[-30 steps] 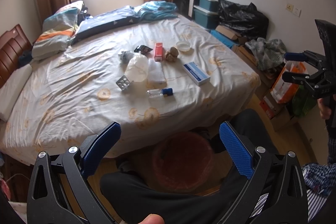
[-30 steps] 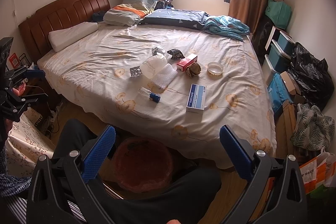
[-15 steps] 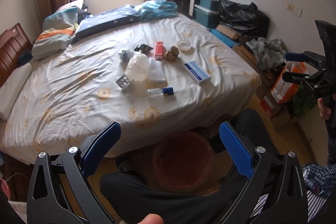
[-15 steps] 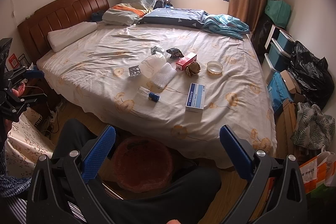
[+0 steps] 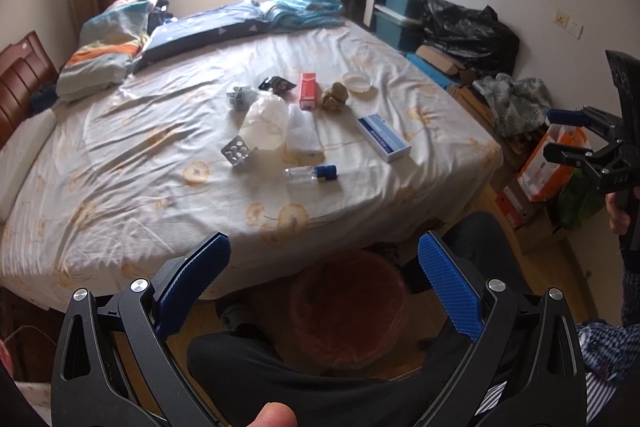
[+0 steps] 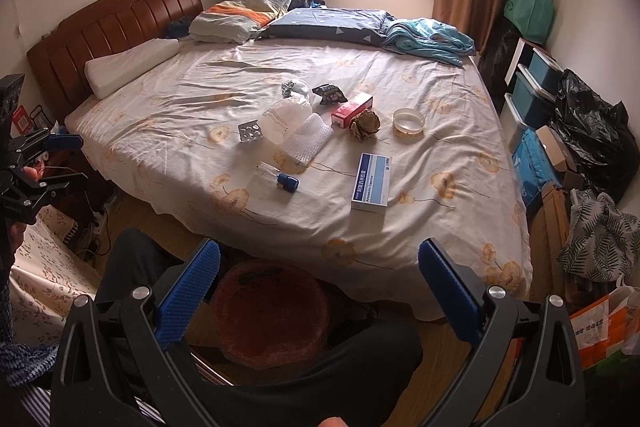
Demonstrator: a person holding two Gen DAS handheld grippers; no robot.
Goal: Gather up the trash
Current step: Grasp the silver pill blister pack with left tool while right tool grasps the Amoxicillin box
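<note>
Blue-padded jaws on both tools stand wide apart with nothing between them: left gripper [image 5: 324, 283] and right gripper [image 6: 320, 287] are both released, held back at the foot of the bed, over the person's dark-trousered legs [image 6: 312, 379]

Near to far:
- reddish-brown bin [image 6: 272, 311] on the floor at 6 o'clock, between the knees, tucked just under the bed edge; inside is too dim to tell whether anything is in it
- bed sheet [image 6: 168, 131] next, floral, wrinkled
- small clear bottle with blue cap [image 6: 280, 179] is the nearest trash, lying on its side at about 11 o'clock from the right tool
- blue-and-white medicine box [image 6: 371, 183] at 12 to 1 o'clock, flat, well apart from the bottle
- bubble wrap [image 6: 307, 143], clear plastic container [image 6: 282, 118] and blister pack [image 6: 250, 131] behind, wrap and container touching
- red carton [image 6: 352, 109] with crumpled brown paper [image 6: 365, 123] against it, round white lid [image 6: 408, 121] at 1 o'clock
- dark wrapper [image 6: 329, 93] and crumpled patterned packet [image 6: 294, 89] farthest

Step, as I read it: start of collection, all trash seems to sit on the sheet, no reach begun. Next move probably wants one tool forward and down onto the bottle or the box, jaws across the narrow side, then back to the bin at 6 o'clock. Bottle may roll on soft sheet; box is the easier grab
</note>
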